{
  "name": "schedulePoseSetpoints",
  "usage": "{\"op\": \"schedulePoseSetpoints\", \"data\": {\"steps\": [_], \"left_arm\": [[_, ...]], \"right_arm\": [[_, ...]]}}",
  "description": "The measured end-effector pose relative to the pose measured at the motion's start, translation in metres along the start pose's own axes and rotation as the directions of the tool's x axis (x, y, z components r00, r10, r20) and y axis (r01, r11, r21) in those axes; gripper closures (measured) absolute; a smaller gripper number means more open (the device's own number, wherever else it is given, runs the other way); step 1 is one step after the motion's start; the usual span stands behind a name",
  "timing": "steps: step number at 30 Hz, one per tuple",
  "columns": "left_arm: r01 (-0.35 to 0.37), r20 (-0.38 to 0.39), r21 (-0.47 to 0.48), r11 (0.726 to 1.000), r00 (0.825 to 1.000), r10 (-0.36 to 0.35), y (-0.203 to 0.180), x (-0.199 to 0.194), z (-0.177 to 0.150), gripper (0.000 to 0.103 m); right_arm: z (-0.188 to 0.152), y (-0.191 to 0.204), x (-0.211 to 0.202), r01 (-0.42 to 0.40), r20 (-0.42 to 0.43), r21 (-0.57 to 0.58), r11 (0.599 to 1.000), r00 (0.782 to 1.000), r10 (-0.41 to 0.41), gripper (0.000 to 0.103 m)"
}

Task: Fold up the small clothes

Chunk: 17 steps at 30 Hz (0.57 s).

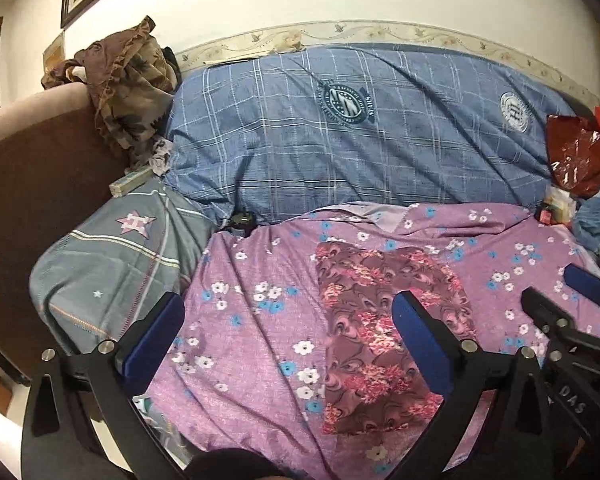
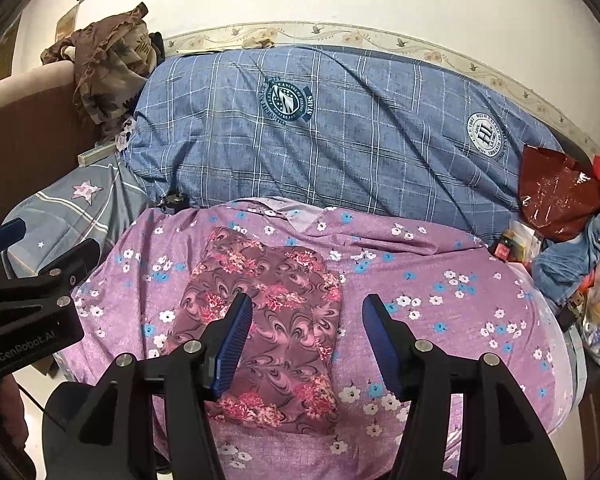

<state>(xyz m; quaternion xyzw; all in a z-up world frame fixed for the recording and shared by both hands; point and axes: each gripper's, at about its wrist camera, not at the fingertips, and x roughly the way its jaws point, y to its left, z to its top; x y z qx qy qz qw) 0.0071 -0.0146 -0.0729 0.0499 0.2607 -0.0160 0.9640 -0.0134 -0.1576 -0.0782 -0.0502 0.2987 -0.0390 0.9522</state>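
Folded garment [image 1: 384, 332] flat on purple floral sheet [image 1: 252, 320], mid-bed toward near edge. Judgement: fold looks done; lift clear, avoid snagging cloth. Left gripper [image 1: 288, 320] fingers spread wide, nothing between, angled down over the bed.

Right wrist view: garment [image 2: 276, 320] same spot. Right gripper [image 2: 308, 344] fingers parted, released, empty, tilted down above garment's right edge.

folded garment [image 2: 268, 328] on bedsheet [image 2: 440, 280] | quilt [image 2: 340, 128] behind | pillow [image 1: 112, 264] left | plastic bag [image 2: 556, 196] right
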Motion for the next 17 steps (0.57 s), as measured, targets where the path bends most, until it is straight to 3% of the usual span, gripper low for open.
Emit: {"op": "schedulePoseSetpoints", "data": {"steps": [6,10,17], "left_arm": [[0.076,0.0,-0.056,0.995,0.997,-0.076,0.007,0.01,0.003,0.0],[0.133,-0.037,-0.149,0.98,0.989,-0.14,0.013,0.023,0.005,0.0],[0.094,-0.068,-0.165,0.982,0.992,-0.106,0.013,0.047,0.003,0.0]], "right_arm": [[-0.006,-0.01,0.02,-0.027,-0.055,0.041,0.999,0.998,0.029,0.044],[-0.008,-0.018,0.031,-0.025,-0.072,0.062,0.998,0.997,0.03,0.044],[-0.012,-0.02,0.047,-0.016,-0.09,0.05,0.999,0.996,0.02,0.044]]}}
